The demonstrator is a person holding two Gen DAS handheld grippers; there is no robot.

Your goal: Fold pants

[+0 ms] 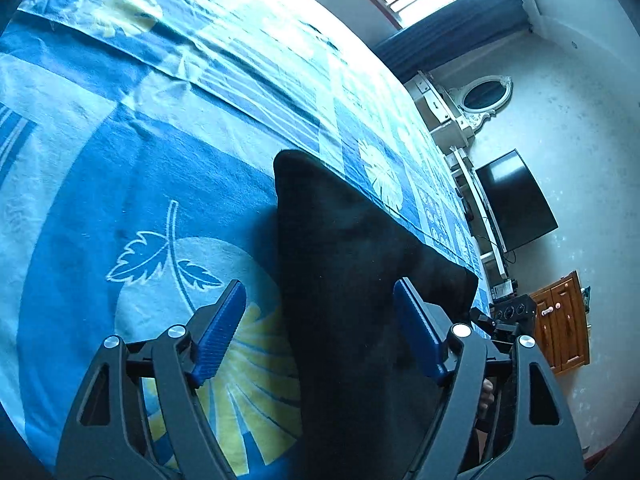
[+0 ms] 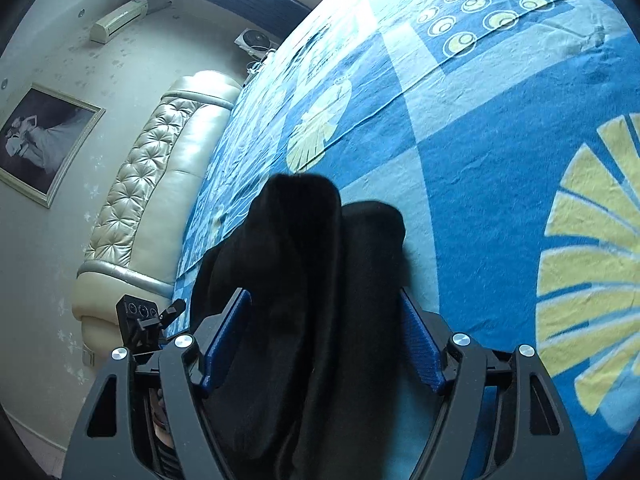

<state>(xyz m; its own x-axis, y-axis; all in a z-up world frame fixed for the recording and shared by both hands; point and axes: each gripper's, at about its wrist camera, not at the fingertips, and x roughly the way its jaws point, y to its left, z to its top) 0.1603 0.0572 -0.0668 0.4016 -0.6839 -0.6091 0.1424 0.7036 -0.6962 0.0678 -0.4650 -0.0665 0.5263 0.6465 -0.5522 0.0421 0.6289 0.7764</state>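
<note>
The black pants [image 1: 340,240] lie as a folded, dark bundle on the blue patterned bed cover [image 1: 140,160], close to the bed's edge. My left gripper [image 1: 320,285] stands open astride the near part of the bundle. Its left pad is clear of the cloth and its right pad sits over the cloth's edge. In the right wrist view the pants [image 2: 300,240] show two rounded folded ends side by side on the cover [image 2: 480,160]. My right gripper [image 2: 324,293] is open around them, with bare cover showing beside its right pad.
Past the bed's edge stand a dark television [image 1: 516,200], an oval white mirror [image 1: 486,94] and a wooden cabinet [image 1: 560,320]. On the other side are a tufted cream headboard [image 2: 152,200], a framed picture [image 2: 44,140] and a wall air conditioner [image 2: 118,20].
</note>
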